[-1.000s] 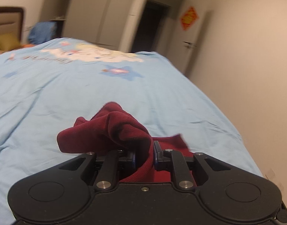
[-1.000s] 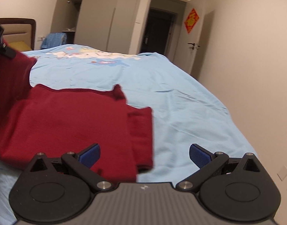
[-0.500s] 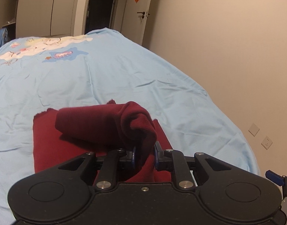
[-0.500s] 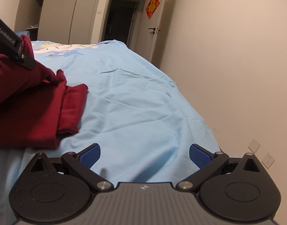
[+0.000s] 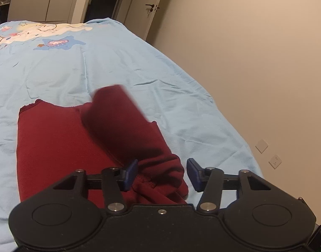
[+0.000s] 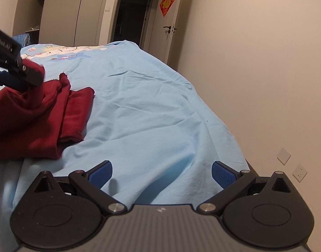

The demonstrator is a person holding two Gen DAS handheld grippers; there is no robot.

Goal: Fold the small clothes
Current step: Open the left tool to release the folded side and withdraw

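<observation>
Now with the left gripper [image 5: 162, 174] spread over the red garment [image 5: 61, 145] and the right gripper [image 6: 161, 175] open, smooth the sleeve flat

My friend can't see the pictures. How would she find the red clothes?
Look at the big light blue bed beside the beige wall. Near its foot lies a dark red garment, partly folded, beside the left gripper. It is the only red cloth on the sheet.
</observation>
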